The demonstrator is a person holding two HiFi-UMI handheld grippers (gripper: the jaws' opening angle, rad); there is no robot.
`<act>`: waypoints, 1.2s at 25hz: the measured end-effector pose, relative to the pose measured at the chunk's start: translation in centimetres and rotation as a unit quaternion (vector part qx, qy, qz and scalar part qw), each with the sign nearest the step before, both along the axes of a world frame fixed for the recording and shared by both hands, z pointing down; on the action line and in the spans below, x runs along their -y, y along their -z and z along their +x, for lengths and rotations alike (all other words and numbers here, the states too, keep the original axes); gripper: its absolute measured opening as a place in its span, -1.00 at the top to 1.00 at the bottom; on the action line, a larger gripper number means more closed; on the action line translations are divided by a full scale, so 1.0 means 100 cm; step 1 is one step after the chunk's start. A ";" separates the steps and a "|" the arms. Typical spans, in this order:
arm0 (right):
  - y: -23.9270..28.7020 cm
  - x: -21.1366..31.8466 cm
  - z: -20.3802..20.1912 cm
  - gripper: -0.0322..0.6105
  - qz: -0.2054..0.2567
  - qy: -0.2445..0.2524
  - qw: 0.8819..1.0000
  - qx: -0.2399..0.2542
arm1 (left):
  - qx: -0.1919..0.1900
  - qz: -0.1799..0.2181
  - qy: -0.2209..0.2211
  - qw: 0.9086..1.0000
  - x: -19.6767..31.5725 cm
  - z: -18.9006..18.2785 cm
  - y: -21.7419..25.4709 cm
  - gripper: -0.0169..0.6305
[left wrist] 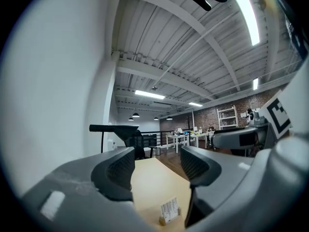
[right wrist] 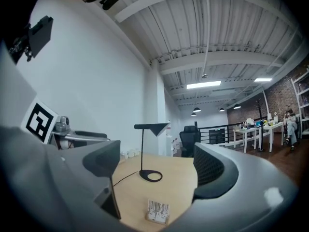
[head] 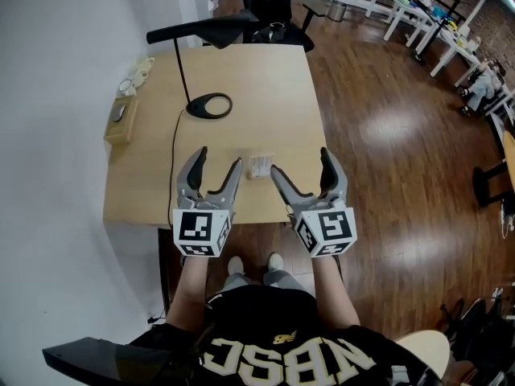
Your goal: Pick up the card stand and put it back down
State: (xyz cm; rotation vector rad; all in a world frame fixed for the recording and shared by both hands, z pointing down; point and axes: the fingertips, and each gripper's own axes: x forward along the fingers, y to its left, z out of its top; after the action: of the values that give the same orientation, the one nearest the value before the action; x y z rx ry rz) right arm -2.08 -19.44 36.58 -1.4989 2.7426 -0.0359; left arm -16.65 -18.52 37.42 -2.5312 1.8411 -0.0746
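Note:
A small card stand (head: 259, 167) with a white printed card stands upright on the wooden desk (head: 265, 87), near its front edge. My left gripper (head: 218, 167) hovers just left of it, jaws apart and nothing between them. On the other side my right gripper (head: 301, 167) is likewise open and empty. The card stand (left wrist: 169, 211) appears low and to the right in the left gripper view, beyond the jaws. Low in the middle of the right gripper view, the card stand (right wrist: 158, 211) sits ahead of the open jaws.
A black desk lamp (head: 208, 104) stands on the desk behind the stand, its cable running down the left side. A wooden tray (head: 121, 121) and small cups (head: 138, 72) sit at the desk's left edge by the white wall. A black office chair (head: 269, 6) is behind the desk.

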 end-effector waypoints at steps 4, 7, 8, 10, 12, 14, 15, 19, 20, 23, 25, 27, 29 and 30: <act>-0.024 -0.001 0.006 -0.57 -0.027 0.000 1.000 -0.001 | 0.004 -0.030 -0.015 0.999 0.001 0.011 -0.030 -0.04; -0.047 -0.003 0.011 -0.57 -0.052 0.002 0.999 -0.005 | -0.001 -0.057 -0.015 0.998 -0.002 0.015 -0.058 -0.06; -0.056 -0.003 0.013 -0.57 -0.061 0.002 0.998 -0.006 | -0.001 -0.066 -0.015 0.998 -0.002 0.016 -0.067 -0.06; -0.070 -0.001 0.017 -0.57 -0.075 0.000 0.997 -0.004 | 0.004 -0.080 -0.018 0.997 -0.002 0.017 -0.083 -0.06; -0.086 0.001 0.021 -0.57 -0.090 -0.004 0.996 0.000 | 0.009 -0.095 -0.024 0.995 -0.002 0.018 -0.101 -0.08; -0.106 -0.002 0.025 -0.57 -0.110 -0.009 0.994 0.001 | 0.018 -0.114 -0.027 0.993 -0.008 0.016 -0.122 -0.11; -0.118 -0.003 0.027 -0.57 -0.119 -0.011 0.993 0.000 | 0.021 -0.123 -0.028 0.992 -0.010 0.014 -0.133 -0.12; -0.159 -0.003 0.030 -0.57 -0.156 -0.010 0.988 -0.003 | 0.023 -0.155 -0.029 0.987 -0.012 0.002 -0.171 -0.20; -0.168 -0.003 0.030 -0.57 -0.165 -0.009 0.986 -0.004 | 0.026 -0.163 -0.028 0.986 -0.011 -0.002 -0.180 -0.22; -0.191 -0.003 0.033 -0.57 -0.181 -0.007 0.983 -0.005 | 0.029 -0.181 -0.029 0.983 -0.010 -0.020 -0.203 -0.23; -0.202 -0.003 0.035 -0.57 -0.187 -0.005 0.982 -0.006 | 0.036 -0.187 -0.036 0.981 -0.011 -0.036 -0.214 -0.28; -0.212 -0.002 0.034 -0.57 -0.189 0.002 0.982 -0.007 | 0.045 -0.195 -0.039 0.979 -0.011 -0.061 -0.226 -0.33; -0.220 -0.002 0.033 -0.57 -0.191 0.009 0.982 -0.008 | 0.056 -0.207 -0.041 0.976 -0.009 -0.092 -0.237 -0.50; -0.224 -0.003 0.033 -0.57 -0.193 0.012 0.981 -0.008 | 0.064 -0.214 -0.044 0.974 -0.007 -0.108 -0.242 -0.59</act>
State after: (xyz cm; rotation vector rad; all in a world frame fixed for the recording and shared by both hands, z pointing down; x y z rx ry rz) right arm 1.23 -19.18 59.02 -1.5428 2.8863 -0.5892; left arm -27.41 -17.84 61.65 -2.7876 1.8225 -0.6858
